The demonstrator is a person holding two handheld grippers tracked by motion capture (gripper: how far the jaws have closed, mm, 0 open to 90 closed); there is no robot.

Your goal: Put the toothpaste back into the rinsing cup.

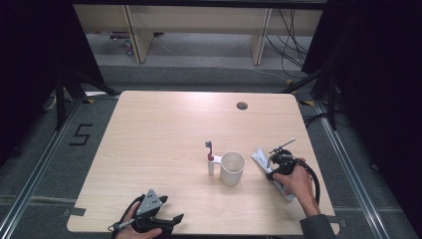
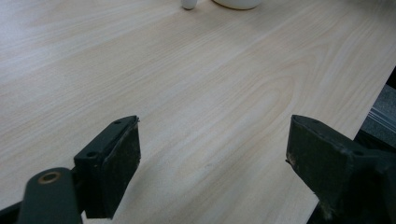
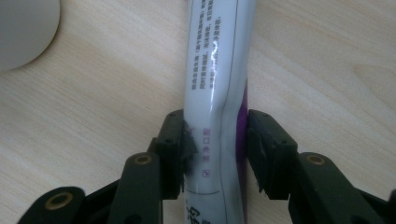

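Jaws first: on the right gripper (image 3: 215,154) we see both black pads pressed against the sides of a white toothpaste tube (image 3: 217,93), which dents slightly between them — a grasp, with the tube lying flat on the counter (image 1: 164,129). From the high view that tube (image 1: 260,160) sits near the counter's right edge, partly under the person's right hand (image 1: 293,181), just right of the cup.

On the left gripper (image 2: 212,154) the jaws stand wide apart with bare wood between them — released, holding nothing. In the high view this left gripper (image 1: 169,221) rests at the near edge of the counter in the person's left hand (image 1: 134,226), a grey three-cornered plate on top of it.

We count two grippers, one tube, one white cup (image 1: 232,168) and one toothbrush (image 1: 210,157). The cup stands upright near the middle of the counter, its mouth open upward. The toothbrush stands upright just left of it, white-handled with a red mark and a grey head.

Beneath all this the counter is pale, light-grained wood with rounded corners and one small round hole (image 1: 242,105) near its far edge. Around it we see grey floor, a "5" marked on the floor at left (image 1: 80,134), black curtains on both sides, and beyond, pale wooden furniture legs with loose cables at the far right.
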